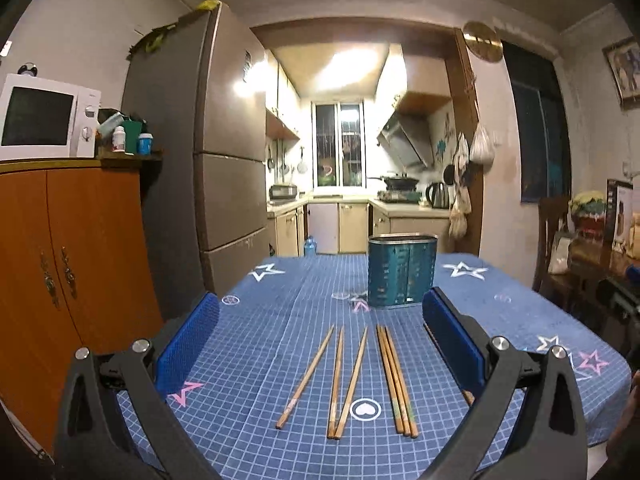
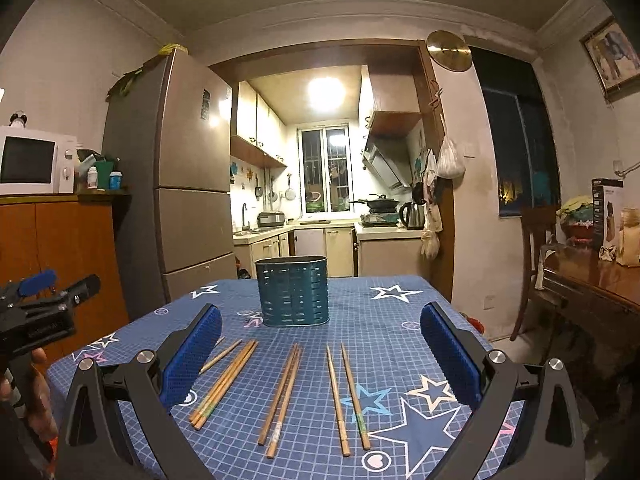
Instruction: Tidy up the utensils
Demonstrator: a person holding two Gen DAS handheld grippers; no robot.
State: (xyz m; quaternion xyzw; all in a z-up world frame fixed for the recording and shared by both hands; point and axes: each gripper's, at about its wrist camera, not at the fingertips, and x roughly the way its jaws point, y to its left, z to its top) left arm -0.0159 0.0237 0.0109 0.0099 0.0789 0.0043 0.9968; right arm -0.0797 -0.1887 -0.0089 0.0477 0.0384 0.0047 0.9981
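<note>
no legible txt anywhere, black box point(image 2: 606, 210) print too small, fridge point(image 2: 188, 184) sticker blurred

chopsticks point(image 2: 280, 392) on table point(image 2: 400, 320), holder point(image 2: 292, 292) behind

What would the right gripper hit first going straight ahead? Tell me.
Likely the teal perforated metal utensil holder, standing slightly left of the open right gripper; the wooden chopsticks lie below its path. Depth is uncertain.
</note>
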